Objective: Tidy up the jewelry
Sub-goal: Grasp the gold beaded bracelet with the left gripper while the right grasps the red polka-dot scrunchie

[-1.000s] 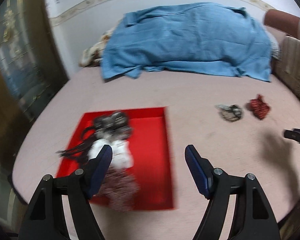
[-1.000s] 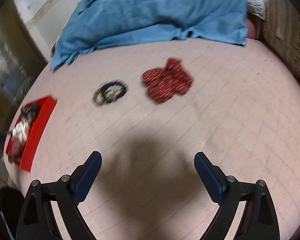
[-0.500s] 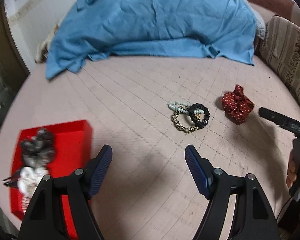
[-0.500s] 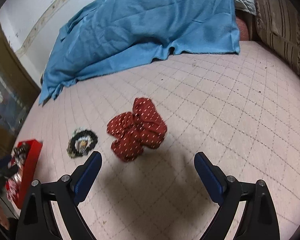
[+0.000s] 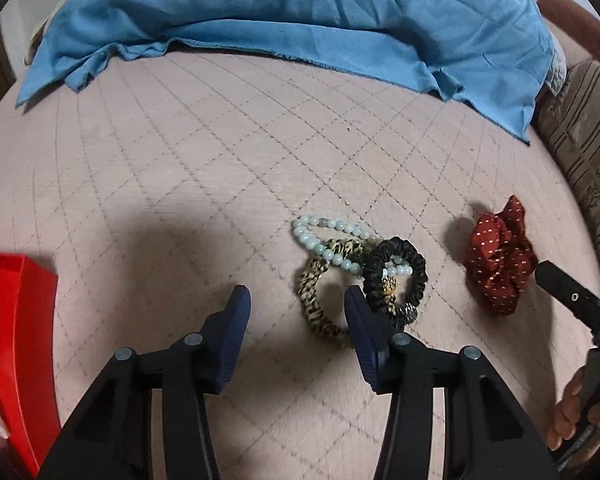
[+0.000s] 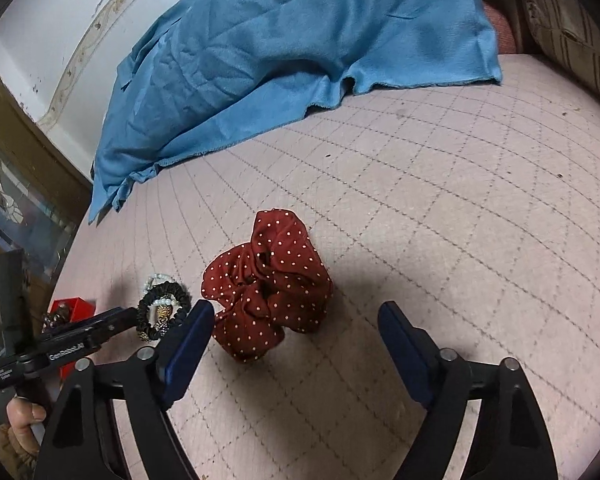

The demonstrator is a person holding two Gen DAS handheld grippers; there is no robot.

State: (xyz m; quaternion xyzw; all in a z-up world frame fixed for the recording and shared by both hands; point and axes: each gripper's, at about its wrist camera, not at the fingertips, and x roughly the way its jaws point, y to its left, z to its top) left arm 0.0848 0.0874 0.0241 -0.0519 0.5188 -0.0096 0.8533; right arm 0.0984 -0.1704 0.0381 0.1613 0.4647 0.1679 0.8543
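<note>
In the left wrist view the left tongs fill the bottom of the frame, their jaws closing with only bare quilted bed between them. Just past the right-hand blue pad lies a tangle right of centre: a leopard-print band, a black scrunchie and a pale bead bracelet, overlapping one another. Further right, apart from the tangle, sits the red dotted scrunchie. A red tray shows at the left edge, with some pieces in it cut off by the frame. At the top, a blue cloth is heaped across the bed.

In the right wrist view the right tongs stand wide, jaws closing, gripping nothing; the red dotted scrunchie lies just ahead of the gap, slightly left of its middle and close beside the left pad. A person's hand holds the other tool at lower left.
</note>
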